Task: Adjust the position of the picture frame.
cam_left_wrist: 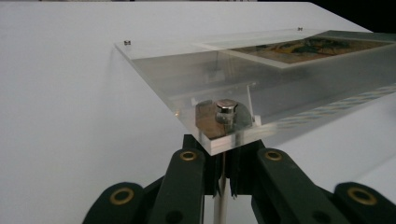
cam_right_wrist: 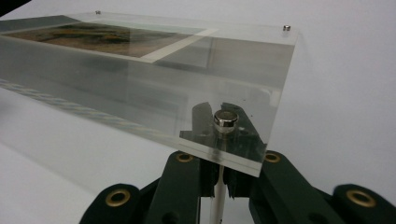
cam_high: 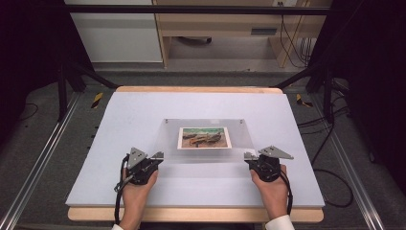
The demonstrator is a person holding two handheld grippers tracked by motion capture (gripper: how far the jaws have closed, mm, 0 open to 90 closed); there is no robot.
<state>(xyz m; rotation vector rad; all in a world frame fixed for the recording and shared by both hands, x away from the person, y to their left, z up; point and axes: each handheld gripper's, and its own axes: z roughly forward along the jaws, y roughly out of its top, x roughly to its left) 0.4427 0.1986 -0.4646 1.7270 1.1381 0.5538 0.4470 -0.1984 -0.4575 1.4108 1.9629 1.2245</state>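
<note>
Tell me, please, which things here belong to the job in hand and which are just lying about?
Part of the job:
- clear acrylic frame, near corners gripped
- picture inside it
- left claw, shut on its corner
- right claw, shut on its corner

Just lying about:
- white board under the frame
- cables on the floor

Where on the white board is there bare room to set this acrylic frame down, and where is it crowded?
The white board lies bare left, right and beyond the acrylic frame, and in a near strip along its front edge. It is crowded only at the frame's near corners, where the left hand-held gripper and right hand-held gripper clamp it.
</note>
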